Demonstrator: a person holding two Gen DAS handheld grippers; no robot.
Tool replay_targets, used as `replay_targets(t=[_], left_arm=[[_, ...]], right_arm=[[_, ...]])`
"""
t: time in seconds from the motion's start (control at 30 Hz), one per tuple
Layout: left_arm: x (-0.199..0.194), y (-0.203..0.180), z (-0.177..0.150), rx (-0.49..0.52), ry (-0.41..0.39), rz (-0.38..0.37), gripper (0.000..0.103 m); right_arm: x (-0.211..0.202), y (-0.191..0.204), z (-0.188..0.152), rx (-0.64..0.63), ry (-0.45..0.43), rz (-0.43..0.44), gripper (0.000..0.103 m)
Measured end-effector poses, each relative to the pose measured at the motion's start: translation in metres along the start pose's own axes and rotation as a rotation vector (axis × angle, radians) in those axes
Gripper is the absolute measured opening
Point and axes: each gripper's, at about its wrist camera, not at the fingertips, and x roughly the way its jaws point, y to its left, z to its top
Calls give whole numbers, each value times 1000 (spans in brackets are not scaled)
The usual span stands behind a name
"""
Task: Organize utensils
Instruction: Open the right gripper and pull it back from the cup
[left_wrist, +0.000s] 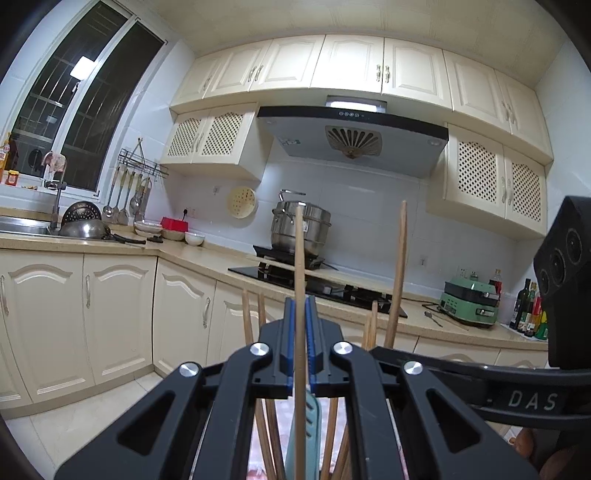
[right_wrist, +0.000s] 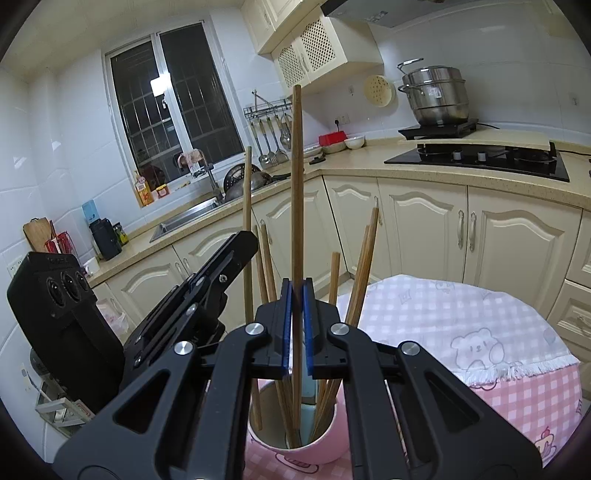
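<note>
A pink cup (right_wrist: 295, 448) stands on a pink checked tablecloth (right_wrist: 443, 321) and holds several wooden chopsticks and a pale green utensil (right_wrist: 308, 413). My right gripper (right_wrist: 296, 291) is shut on one upright chopstick (right_wrist: 296, 166) whose lower end is inside the cup. My left gripper (left_wrist: 300, 310) is shut on another upright chopstick (left_wrist: 300, 251), with the green utensil (left_wrist: 310, 424) and other chopsticks below it. The left gripper's body (right_wrist: 207, 291) shows left of the cup in the right wrist view. The right gripper's body (left_wrist: 517, 391) shows at the right in the left wrist view.
Cream cabinets and a counter run around the room. A steel pot (left_wrist: 301, 229) sits on a stove (left_wrist: 317, 284). A sink (right_wrist: 184, 218) with metal bowls lies under the window. Ladles hang on a wall rack (left_wrist: 129, 192). A green appliance (left_wrist: 471, 302) and bottles stand at the right.
</note>
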Motion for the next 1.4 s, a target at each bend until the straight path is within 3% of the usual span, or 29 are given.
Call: replay_targets(t=[0.1,0.17,0.23,0.27,0.3,0.37,0.47,0.6,0.8,1.4], left_arm=[[-4,0,-5,16,21,6,12],[-11,1,-5,24,20,20,49],[-18,4,-3,14,13,42,57],[-21,7,-1,0,13,47,64],[-25,11,1,-14,15,52,79],[-36,15,5,-26,13,61,92],[-49,11,9,20,24,79,98],[-60,3,12,61,63,93,98],[-73,-9,13,118,129,127,99],[-100,-34,1,181,247,108,99]], right_arm=[[0,-1,-3,4,16,-9,7],[-4,-4,-3,16,12,-14,10],[-12,-9,-2,35,-10,-28,27],[-17,-11,-1,46,-26,-36,48],[-22,-14,-1,56,-42,-37,70],[-33,-19,0,74,-68,-38,75],[-43,-25,1,87,-85,-59,88],[-55,-33,2,103,-82,-69,95],[-70,-39,-1,99,-62,-100,96],[-99,-56,-26,90,44,-168,96]])
